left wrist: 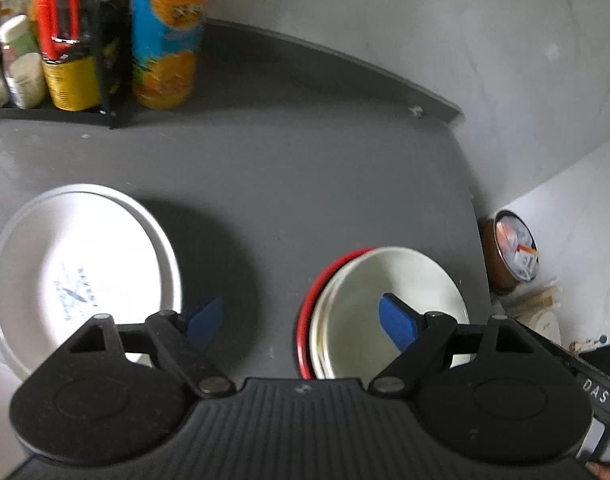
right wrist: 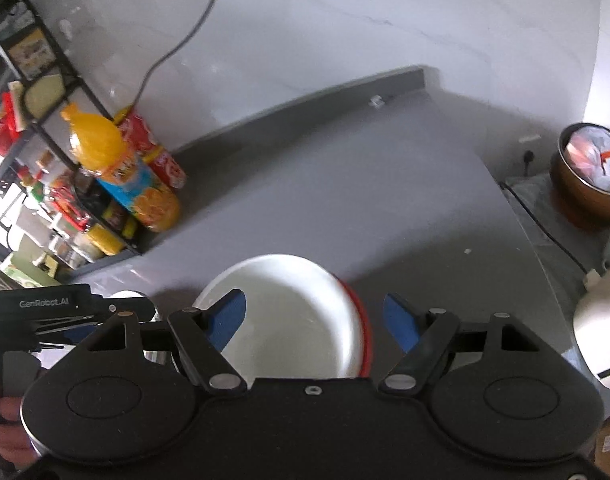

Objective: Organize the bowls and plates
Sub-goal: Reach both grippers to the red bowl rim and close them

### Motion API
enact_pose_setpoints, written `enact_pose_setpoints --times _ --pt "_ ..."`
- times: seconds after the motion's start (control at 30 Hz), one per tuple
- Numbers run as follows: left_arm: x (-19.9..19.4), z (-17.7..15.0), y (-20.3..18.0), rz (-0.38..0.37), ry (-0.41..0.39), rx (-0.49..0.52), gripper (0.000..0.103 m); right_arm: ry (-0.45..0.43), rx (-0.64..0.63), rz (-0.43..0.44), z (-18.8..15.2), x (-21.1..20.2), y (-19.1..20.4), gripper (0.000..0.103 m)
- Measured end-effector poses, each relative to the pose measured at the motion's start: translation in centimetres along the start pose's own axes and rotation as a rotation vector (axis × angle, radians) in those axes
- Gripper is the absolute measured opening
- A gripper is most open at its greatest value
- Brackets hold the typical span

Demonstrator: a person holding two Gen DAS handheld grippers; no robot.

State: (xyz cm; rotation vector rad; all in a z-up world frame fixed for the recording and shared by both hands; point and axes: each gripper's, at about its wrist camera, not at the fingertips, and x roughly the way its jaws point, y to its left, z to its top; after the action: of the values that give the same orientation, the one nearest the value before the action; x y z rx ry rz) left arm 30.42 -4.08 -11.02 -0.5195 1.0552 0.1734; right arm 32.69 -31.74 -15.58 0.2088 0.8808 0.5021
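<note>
A white plate (left wrist: 85, 272) with a blue print lies on the grey counter (left wrist: 285, 184) at the left. To its right a white bowl (left wrist: 365, 292) sits nested in a red-rimmed bowl (left wrist: 309, 308). My left gripper (left wrist: 301, 322) is open and holds nothing, with one blue pad beside the plate and the other over the white bowl. In the right wrist view the same white bowl (right wrist: 297, 308) and red rim (right wrist: 365, 320) lie under my right gripper (right wrist: 315, 322). It is also open and holds nothing, its left pad over the bowl and its right pad past the rim.
An orange juice bottle (right wrist: 121, 172) and a black wire rack (left wrist: 101, 40) of jars and cans stand at the back left. A copper bowl (right wrist: 589, 176) of wrappers and a white appliance (right wrist: 601, 320) sit beyond the counter's right edge. A hand (right wrist: 5, 420) holds the left gripper's handle.
</note>
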Motion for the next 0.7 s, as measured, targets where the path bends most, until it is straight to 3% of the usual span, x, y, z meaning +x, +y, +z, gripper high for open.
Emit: enact_pose_setpoints --times 0.3,0.47,0.7 --pt "4.8 -1.0 0.6 -0.007 0.093 -0.084 0.079 0.135 0.049 0.052 -0.6 4.1 -2.9 0.075" --pt "6.5 -1.5 0.9 -0.007 0.146 -0.131 0.061 0.204 0.054 0.061 -0.6 6.3 -3.8 0.073" --pt "8.2 -2.3 0.6 0.016 0.209 -0.158 0.037 0.282 0.031 0.097 -0.9 8.4 -3.9 0.062"
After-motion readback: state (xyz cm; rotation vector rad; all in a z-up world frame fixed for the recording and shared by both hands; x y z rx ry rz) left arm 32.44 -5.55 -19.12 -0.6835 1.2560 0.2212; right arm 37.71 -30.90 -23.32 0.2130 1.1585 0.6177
